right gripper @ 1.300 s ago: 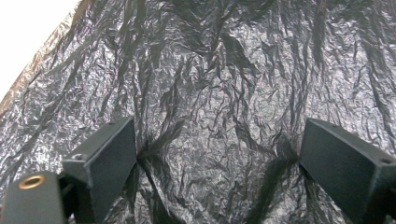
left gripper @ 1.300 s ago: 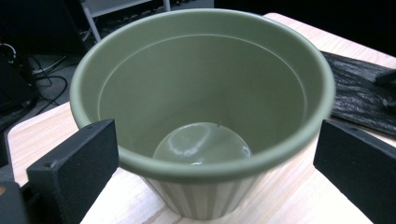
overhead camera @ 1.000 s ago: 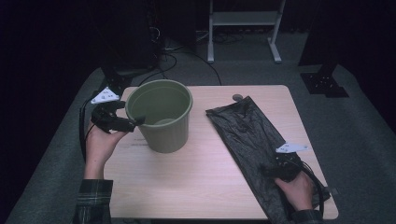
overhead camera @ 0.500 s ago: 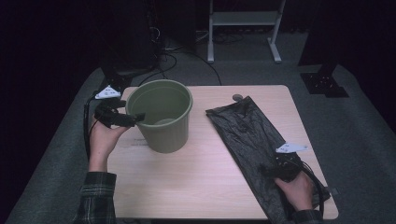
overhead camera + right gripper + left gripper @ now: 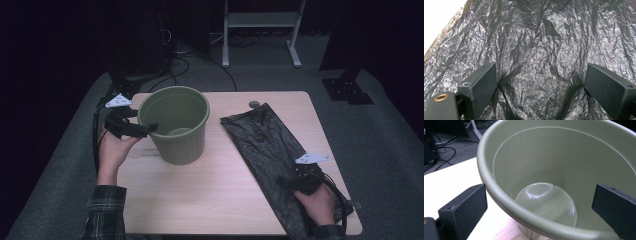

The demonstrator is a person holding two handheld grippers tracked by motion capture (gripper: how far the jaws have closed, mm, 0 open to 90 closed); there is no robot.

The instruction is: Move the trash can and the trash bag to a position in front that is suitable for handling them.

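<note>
An empty olive-green bucket (image 5: 178, 148) stands upright on the left half of the wooden table (image 5: 200, 200). My left gripper (image 5: 144, 128) is at its left side, open. In the left gripper view, the left gripper (image 5: 539, 206) has its jaws straddling the bucket (image 5: 549, 157) rim, one outside and one over the inside. A crumpled black plastic bag (image 5: 260, 140) lies flat on the right half. My right gripper (image 5: 294, 180) rests on its near end. In the right gripper view, the right gripper (image 5: 540, 83) is open, jaws wide apart and pressed onto the bag (image 5: 536, 37).
A small grey disc (image 5: 254, 104) lies by the bag's far end. Behind the table are cables (image 5: 180, 60) on the floor and a white stand (image 5: 260, 22). Bare tabletop lies between bucket and bag and along the front edge.
My left gripper has edged slightly toward the bucket's rim. The right gripper, the bag and the bucket stay where they were.
</note>
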